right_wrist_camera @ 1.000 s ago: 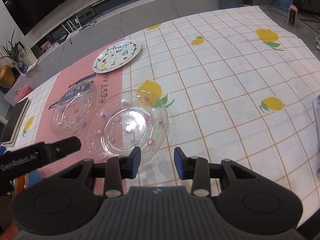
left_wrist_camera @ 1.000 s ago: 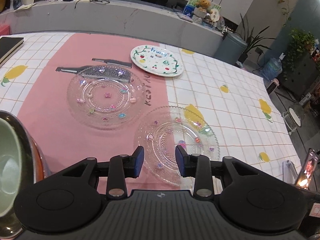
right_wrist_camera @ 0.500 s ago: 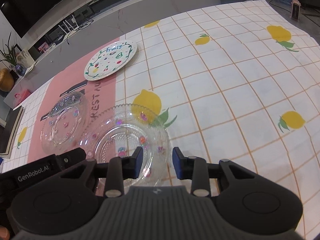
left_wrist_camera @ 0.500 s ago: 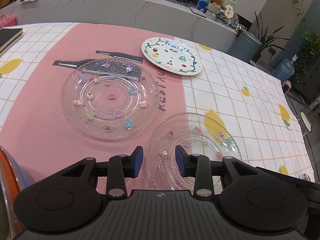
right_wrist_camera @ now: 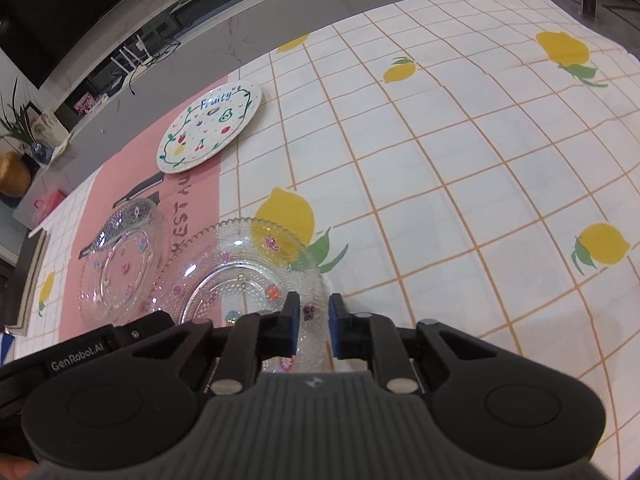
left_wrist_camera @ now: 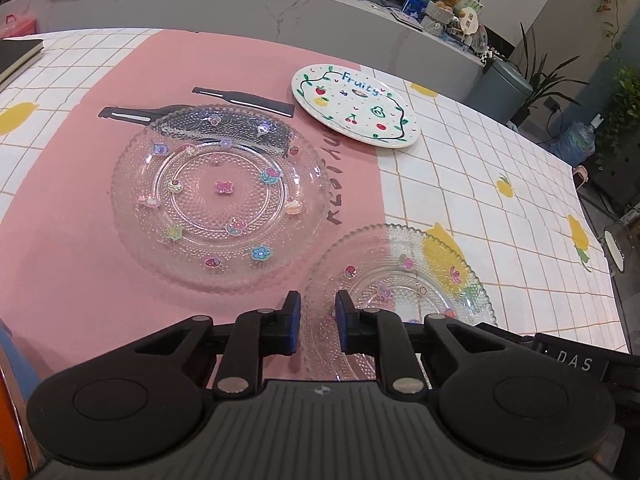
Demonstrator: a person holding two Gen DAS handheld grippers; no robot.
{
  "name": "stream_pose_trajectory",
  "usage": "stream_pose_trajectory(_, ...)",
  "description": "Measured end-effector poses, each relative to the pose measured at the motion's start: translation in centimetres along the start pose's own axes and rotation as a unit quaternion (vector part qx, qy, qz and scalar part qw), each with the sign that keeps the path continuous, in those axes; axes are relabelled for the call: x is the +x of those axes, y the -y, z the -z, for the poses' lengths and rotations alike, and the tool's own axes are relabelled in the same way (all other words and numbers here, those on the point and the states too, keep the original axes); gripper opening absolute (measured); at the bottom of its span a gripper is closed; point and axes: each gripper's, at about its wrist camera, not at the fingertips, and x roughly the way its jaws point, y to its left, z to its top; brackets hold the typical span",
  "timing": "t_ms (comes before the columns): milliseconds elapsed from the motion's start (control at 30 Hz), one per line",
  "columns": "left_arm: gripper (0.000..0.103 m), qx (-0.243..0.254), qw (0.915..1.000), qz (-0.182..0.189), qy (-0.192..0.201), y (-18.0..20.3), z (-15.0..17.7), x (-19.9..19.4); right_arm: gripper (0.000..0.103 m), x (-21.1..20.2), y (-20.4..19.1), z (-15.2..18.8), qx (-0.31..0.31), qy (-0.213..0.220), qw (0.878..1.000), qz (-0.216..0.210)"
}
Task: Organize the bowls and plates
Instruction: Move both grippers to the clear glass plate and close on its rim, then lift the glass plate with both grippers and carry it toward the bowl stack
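Two clear glass plates with small stickers lie on the table. The nearer one straddles the pink mat and the checked cloth; the other lies on the pink mat. A white "Fruity" plate lies farther back. My left gripper is open and empty over the near-left rim of the nearer glass plate. My right gripper is open and empty over that plate's near-right rim, with the rim between its fingertips.
The table has a white lemon-print cloth with a pink mat on the left. A dark book lies at the far left. A grey counter runs behind the table. An orange edge shows at the lower left.
Both grippers have moved in toward the nearer glass plate, which now sits right at their fingertips. The green bowl at the left has left the left wrist view. Both jaws stay open.
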Motion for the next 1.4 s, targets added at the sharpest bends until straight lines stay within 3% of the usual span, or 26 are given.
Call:
stream_pose_trajectory(567,0.013,-0.004,1.0000,0.006,-0.003,0.0,0.5,-1.5,0.008,-1.6,0.1,0.5,0.004,0.000,1.000,0.004)
stream_pose_trajectory(1400,0.013,-0.012,0.9997,0.015,-0.014,0.2,5.9,-6.9,0.007,-7.0,1.4,5.8,-0.002,0.002,1.000,-0.006)
